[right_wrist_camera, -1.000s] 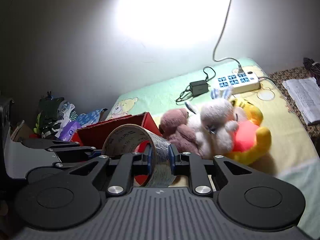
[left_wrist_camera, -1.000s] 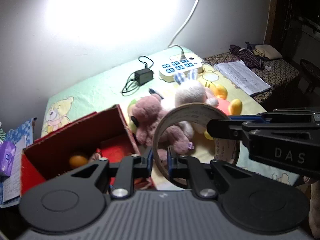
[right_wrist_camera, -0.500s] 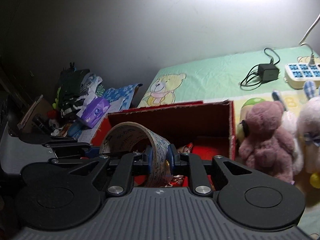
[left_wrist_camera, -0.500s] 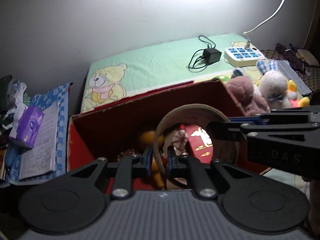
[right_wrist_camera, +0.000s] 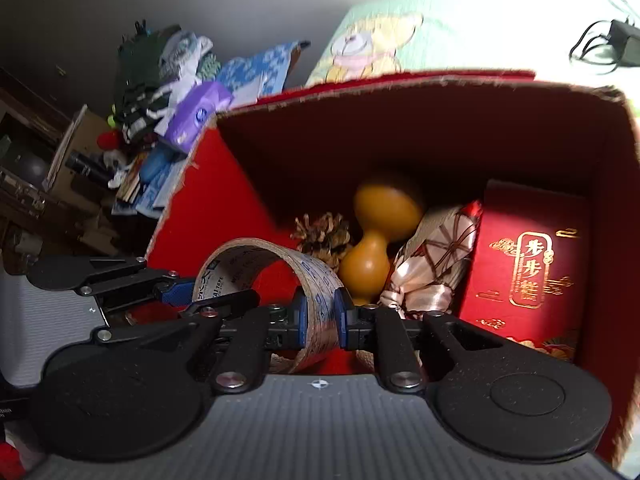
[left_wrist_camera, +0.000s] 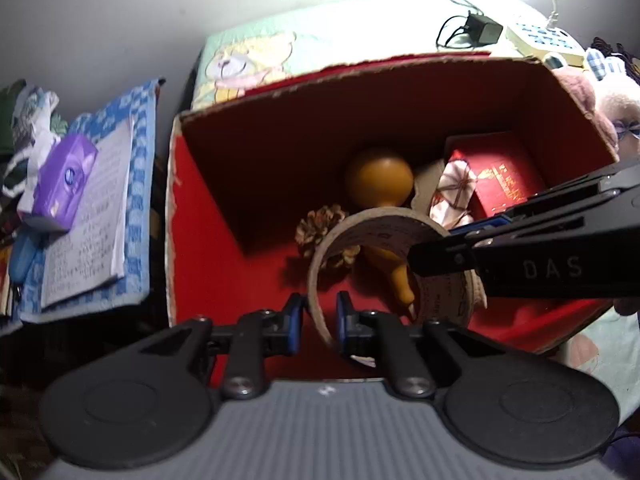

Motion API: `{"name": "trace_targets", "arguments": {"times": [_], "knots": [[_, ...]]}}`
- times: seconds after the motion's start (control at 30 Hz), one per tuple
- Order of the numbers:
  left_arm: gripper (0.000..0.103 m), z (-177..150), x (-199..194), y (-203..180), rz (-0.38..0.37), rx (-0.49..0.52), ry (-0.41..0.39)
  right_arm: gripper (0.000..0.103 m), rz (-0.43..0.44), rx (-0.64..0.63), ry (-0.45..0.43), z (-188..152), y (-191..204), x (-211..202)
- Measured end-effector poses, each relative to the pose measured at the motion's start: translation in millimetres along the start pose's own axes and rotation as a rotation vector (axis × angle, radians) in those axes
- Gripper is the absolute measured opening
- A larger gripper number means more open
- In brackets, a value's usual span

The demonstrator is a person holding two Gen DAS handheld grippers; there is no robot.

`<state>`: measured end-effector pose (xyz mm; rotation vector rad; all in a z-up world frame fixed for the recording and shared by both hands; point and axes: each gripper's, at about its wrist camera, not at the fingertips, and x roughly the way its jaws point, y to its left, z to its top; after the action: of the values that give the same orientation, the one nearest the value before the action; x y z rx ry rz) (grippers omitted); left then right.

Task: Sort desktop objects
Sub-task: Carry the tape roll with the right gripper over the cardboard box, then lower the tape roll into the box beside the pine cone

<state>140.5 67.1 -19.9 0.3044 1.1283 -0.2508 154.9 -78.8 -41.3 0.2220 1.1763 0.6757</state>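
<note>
Ahead of both claws gapes the red box (left_wrist_camera: 256, 184), holding a gourd (right_wrist_camera: 384, 208), pinecone (right_wrist_camera: 322, 234) and gift box (right_wrist_camera: 528, 264). The tape roll (right_wrist_camera: 256, 264) hangs over it, left claw (left_wrist_camera: 317, 320) and right claw (right_wrist_camera: 320, 316) each pinching its rim. Likely next: lower, release. Only the right view shows the tape's print.

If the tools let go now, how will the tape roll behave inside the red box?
The tape roll is a hollow ring with a thin wall, so it is probably light. It stands on edge, so it may roll or tip flat. The gourd and pine cone in the red box would likely stop it.
</note>
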Motion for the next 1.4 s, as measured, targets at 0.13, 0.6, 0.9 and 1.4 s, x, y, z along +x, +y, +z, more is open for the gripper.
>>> {"name": "trace_targets", "arguments": {"times": [0.13,0.6,0.9,1.4], "knots": [[0.013,0.0,6.4,0.2,0.011,-0.002,0.02,0.013,0.007,-0.019,0.093,6.4,-2.8,14.6],[0.034,-3.3,20.8,0.9,0.028,-0.01,0.063,0.012,0.015,-0.004,0.342,20.2,-4.9,50.2],[0.045,-1.7,20.7,-1.7,0.047,-0.022,0.045,0.013,0.033,0.069,0.368,31.6,-16.5,61.1],[0.051,-1.1,16.7,-1.0,0.034,-0.051,0.023,0.017,0.069,0.125,0.402,30.6,-27.3,73.4]]}}
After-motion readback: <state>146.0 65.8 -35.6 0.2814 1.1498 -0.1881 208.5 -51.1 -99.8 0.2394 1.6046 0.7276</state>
